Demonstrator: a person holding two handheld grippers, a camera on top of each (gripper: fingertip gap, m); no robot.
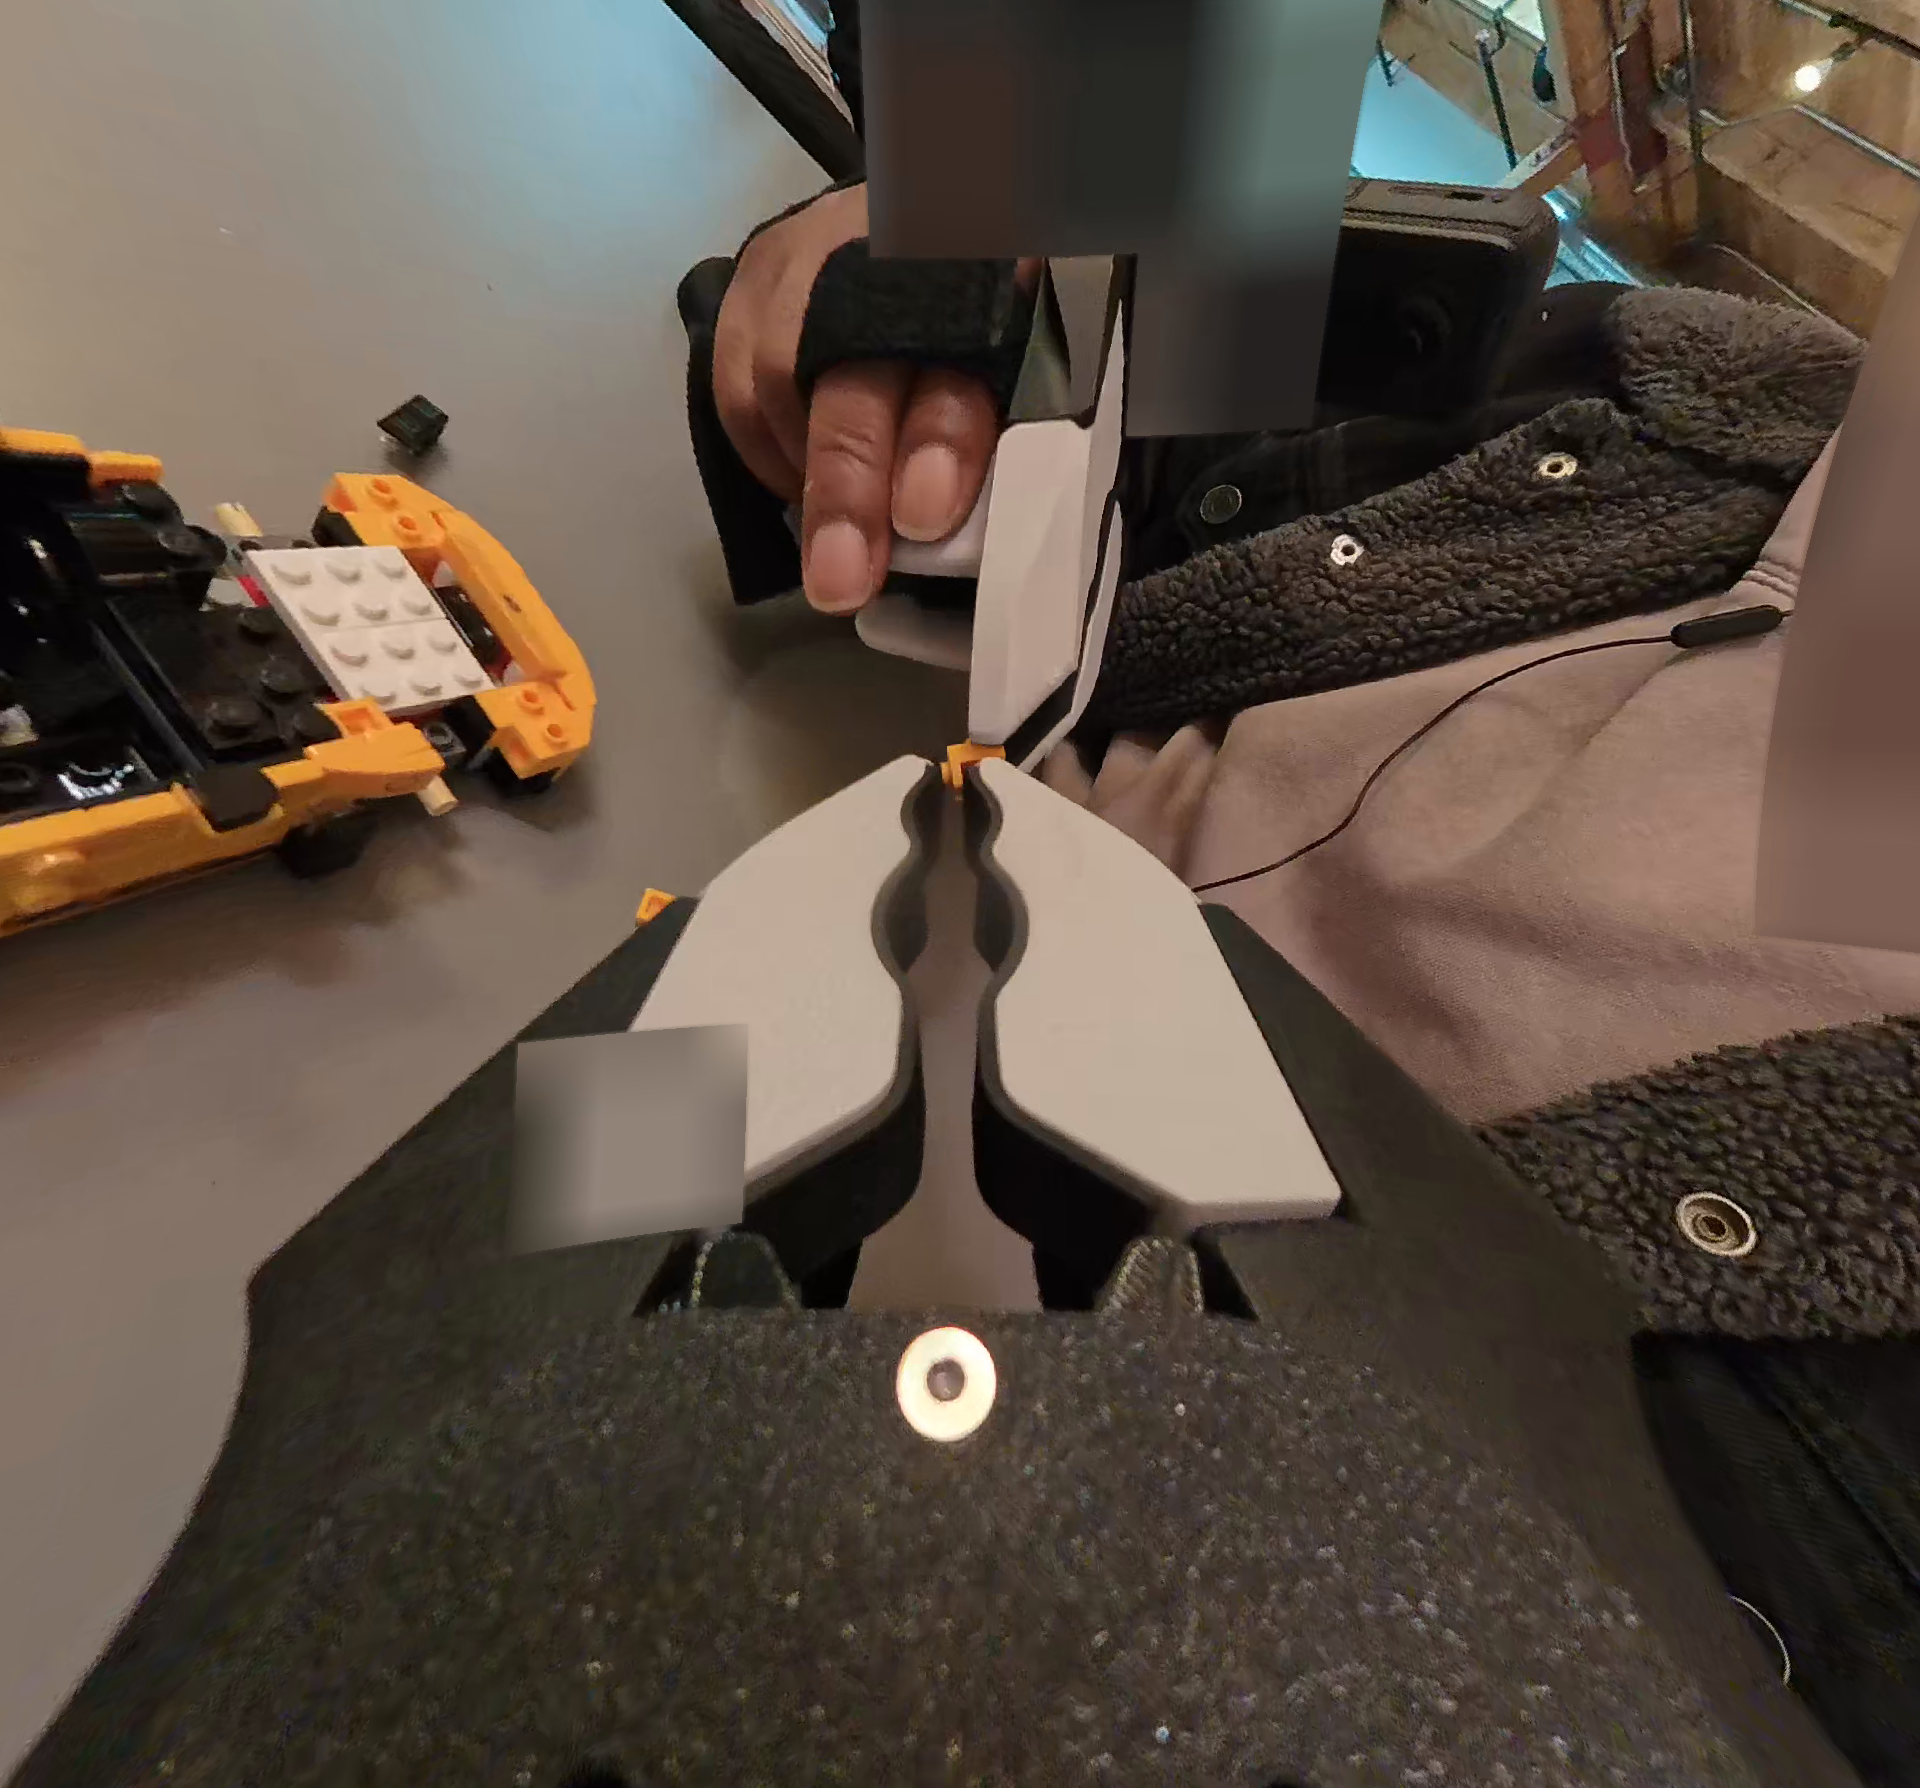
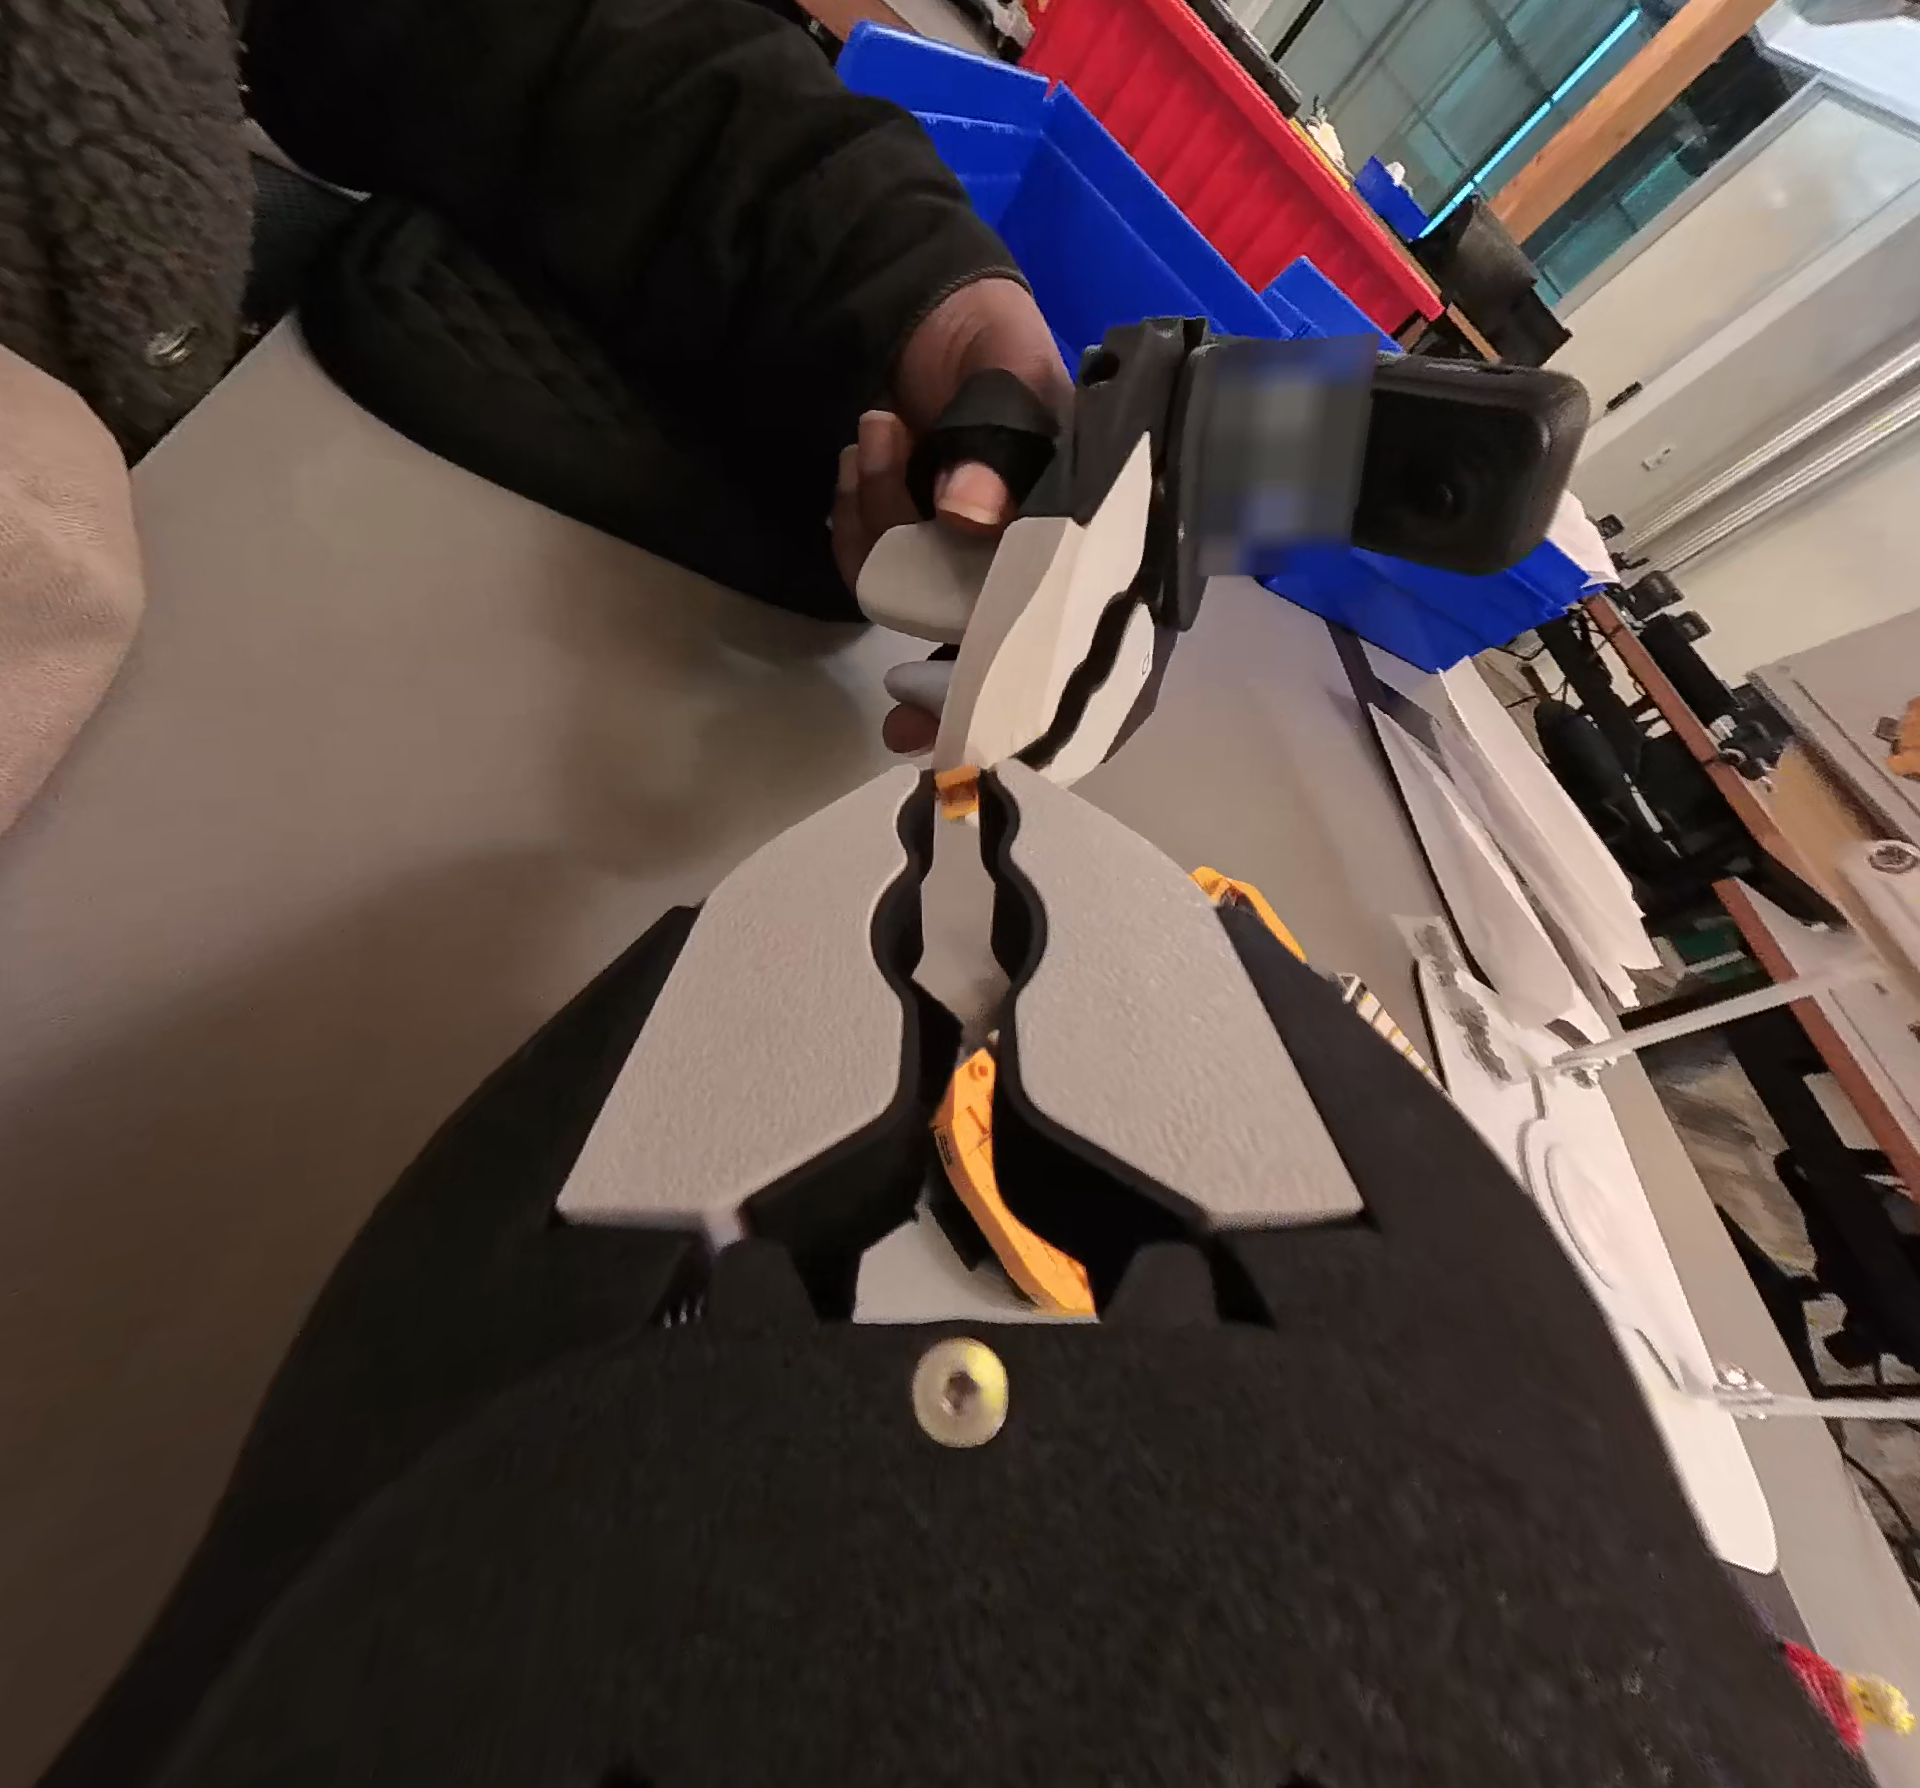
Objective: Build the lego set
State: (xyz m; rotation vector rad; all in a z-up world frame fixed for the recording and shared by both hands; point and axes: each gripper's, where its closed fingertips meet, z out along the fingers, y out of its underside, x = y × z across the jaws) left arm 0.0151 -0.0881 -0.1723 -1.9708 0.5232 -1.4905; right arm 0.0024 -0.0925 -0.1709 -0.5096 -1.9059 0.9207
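Note:
My left gripper (image 1: pixel 961 770) is shut on a small orange lego piece (image 1: pixel 968 757) at its fingertips, above the table's near edge. My right gripper (image 2: pixel 956 788) meets it tip to tip and pinches the same orange piece (image 2: pixel 956 793). Each gripper shows in the other's view, coming down from above: the right gripper (image 1: pixel 995 739) and the left gripper (image 2: pixel 982 751). The partly built orange and black lego car (image 1: pixel 260 678), with a white studded plate, lies on the grey table (image 1: pixel 312 180) to the left. Part of the car (image 2: pixel 977 1167) shows through the right gripper's finger gap.
A small black piece (image 1: pixel 414 419) lies loose behind the car. A tiny orange piece (image 1: pixel 655 904) lies beside my left finger. Blue bins (image 2: pixel 1091 211), a red bin (image 2: pixel 1195 107) and white papers (image 2: pixel 1507 907) line the table's far side. The person's fleece jacket (image 1: pixel 1403 575) is close by. Both grippers' tips are close together, under 4 cm apart.

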